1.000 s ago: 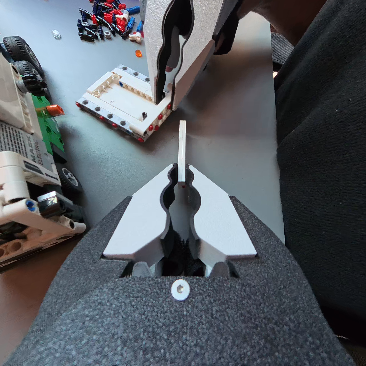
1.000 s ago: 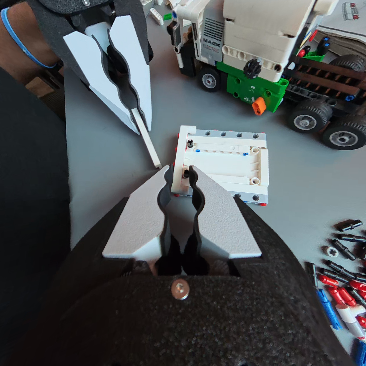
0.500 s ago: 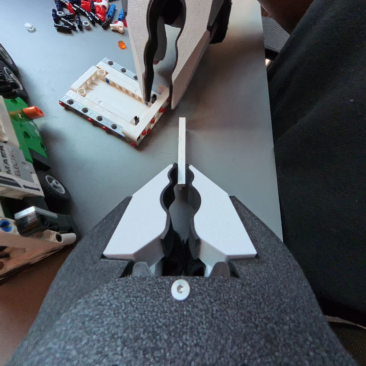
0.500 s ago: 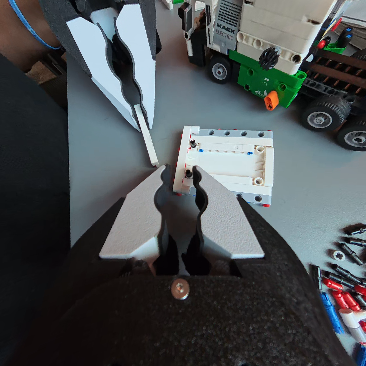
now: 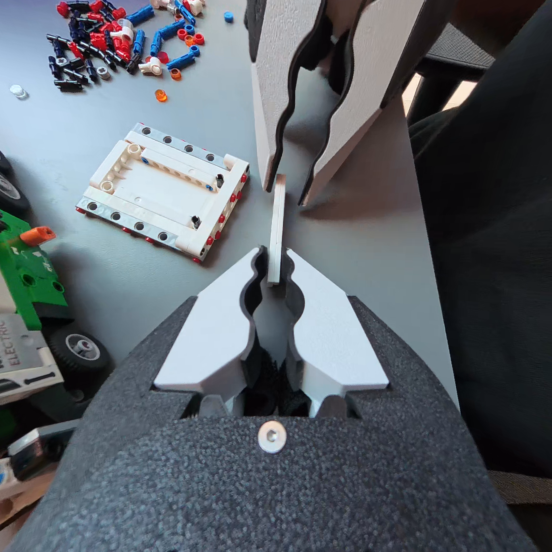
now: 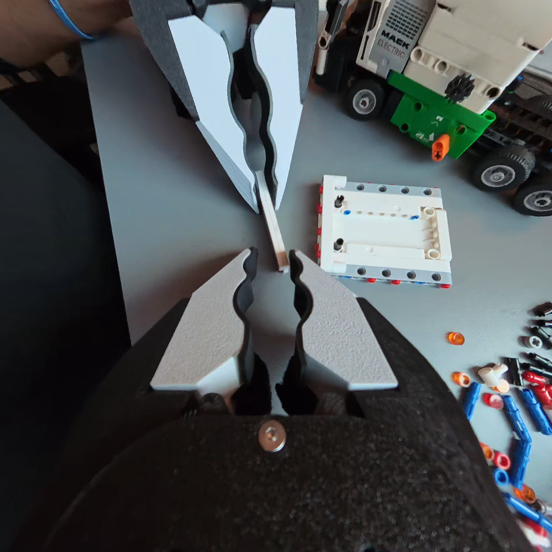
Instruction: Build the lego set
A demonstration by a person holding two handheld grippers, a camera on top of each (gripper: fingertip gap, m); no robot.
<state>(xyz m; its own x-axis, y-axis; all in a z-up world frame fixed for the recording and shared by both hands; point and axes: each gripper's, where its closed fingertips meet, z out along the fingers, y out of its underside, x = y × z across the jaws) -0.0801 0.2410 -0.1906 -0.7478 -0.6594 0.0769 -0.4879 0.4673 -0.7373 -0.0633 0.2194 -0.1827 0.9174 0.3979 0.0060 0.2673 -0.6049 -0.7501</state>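
Your views: bright daylight, soft shadows on the grey table [image 5: 343, 268]; strong wide-angle bending at edges; motion blur on the toy truck [image 5: 27, 343] & loose pins [image 6: 519, 418].

Grey table [image 6: 185, 167], white frame [image 6: 385, 230] centre right, toy truck [image 6: 442, 77] upper right, loose pins [image 6: 525, 388] lower right.

The right gripper [image 6: 272, 260] has left the white frame [image 6: 385, 230]; its jaws now flank the white strip [image 6: 273, 227]

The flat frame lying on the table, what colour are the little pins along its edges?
Mostly red pins on the white frame, seen best in the left wrist view.
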